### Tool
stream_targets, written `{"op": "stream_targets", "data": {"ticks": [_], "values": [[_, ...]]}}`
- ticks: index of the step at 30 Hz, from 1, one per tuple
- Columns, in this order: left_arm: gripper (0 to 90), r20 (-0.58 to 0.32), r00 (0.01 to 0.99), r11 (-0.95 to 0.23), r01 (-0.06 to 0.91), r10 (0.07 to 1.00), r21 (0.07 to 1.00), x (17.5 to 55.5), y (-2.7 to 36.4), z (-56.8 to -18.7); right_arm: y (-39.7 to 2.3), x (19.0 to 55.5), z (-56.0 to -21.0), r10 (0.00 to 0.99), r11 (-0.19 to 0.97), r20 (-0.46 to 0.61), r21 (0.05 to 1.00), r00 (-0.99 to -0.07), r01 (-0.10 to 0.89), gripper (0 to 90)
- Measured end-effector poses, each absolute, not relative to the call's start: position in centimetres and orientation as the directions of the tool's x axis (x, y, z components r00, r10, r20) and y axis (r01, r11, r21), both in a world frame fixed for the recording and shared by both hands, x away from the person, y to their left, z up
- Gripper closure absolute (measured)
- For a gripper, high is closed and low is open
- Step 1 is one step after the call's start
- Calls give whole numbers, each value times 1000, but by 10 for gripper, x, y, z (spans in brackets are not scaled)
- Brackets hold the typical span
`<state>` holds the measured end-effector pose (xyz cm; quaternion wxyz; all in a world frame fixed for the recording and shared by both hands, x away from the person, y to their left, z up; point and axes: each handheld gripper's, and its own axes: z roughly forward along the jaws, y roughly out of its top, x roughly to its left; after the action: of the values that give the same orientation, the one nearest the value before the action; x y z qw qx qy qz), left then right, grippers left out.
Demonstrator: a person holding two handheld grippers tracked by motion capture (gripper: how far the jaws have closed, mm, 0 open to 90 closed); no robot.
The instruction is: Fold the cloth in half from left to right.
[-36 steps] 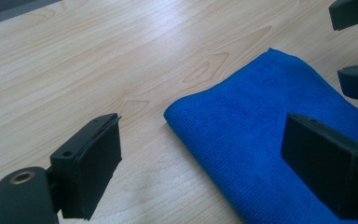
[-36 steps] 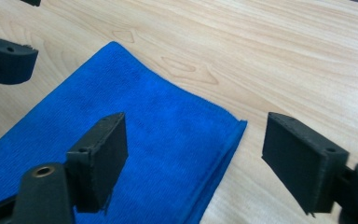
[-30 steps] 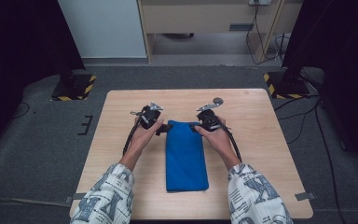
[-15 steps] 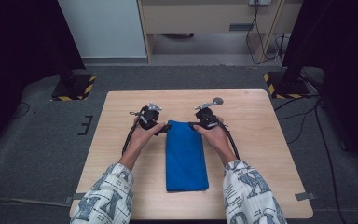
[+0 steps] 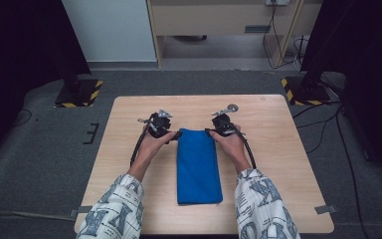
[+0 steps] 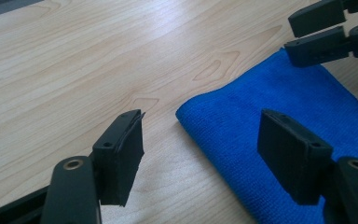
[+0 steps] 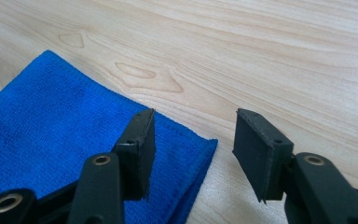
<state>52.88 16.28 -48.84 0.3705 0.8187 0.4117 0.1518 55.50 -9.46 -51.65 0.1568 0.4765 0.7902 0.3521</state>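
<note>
- The left gripper (image 6: 200,149) has its two black jaws spread wide. One jaw hangs over bare wood and the other over the near corner of the folded blue microfibre cloth (image 6: 284,126), so the corner sits in the gap, not yet pinched.
- The right gripper (image 7: 193,154) is spread the same way. It straddles the other far corner of the cloth (image 7: 74,140), one pad above the hem and one above the table.
- From the high view, both hands have barely moved over the last second. The left gripper (image 5: 160,127) and the right one (image 5: 223,124) have stayed at the two far corners of the cloth (image 5: 197,167).
- That pause, jaws open, reads to me as lining up a grip rather than a release. Closing on both corners looks like the next move, probably to fold or lift the cloth.
- The cloth lies as a long narrow strip down the middle of the light wooden table (image 5: 288,164). Its near end points towards the person's patterned sleeves (image 5: 119,209).
</note>
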Motion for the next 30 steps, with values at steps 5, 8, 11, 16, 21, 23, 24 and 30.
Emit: {"op": "stream_targets", "data": {"ticks": [5,8,11,16,21,23,24,30], "values": [[310,-58,622,-394,563,781,726,529,160,-491,-94,558,-522,861,305,92,694,-500,653,474],[312,-64,619,-389,567,783,726,529,160,-493,-95,558,-525,860,316,87,682,-503,659,471],[312,-67,618,-388,570,783,724,528,160,-496,-94,557,-527,856,334,70,682,-512,651,465],[315,-79,616,-379,575,784,725,528,161,-498,-91,554,-527,830,376,54,679,-554,630,505],[325,-81,615,-378,577,784,724,529,160,-500,-90,552,-525,809,392,76,669,-582,632,701],[335,-85,617,-375,576,783,726,530,159,-502,-89,552,-525,807,385,92,668,-584,637,767],[341,-89,614,-369,577,784,728,531,159,-504,-88,552,-525,804,384,96,669,-586,637,796],[356,-92,604,-369,593,792,715,539,153,-517,-85,549,-524,804,395,84,664,-588,635,843]]}}
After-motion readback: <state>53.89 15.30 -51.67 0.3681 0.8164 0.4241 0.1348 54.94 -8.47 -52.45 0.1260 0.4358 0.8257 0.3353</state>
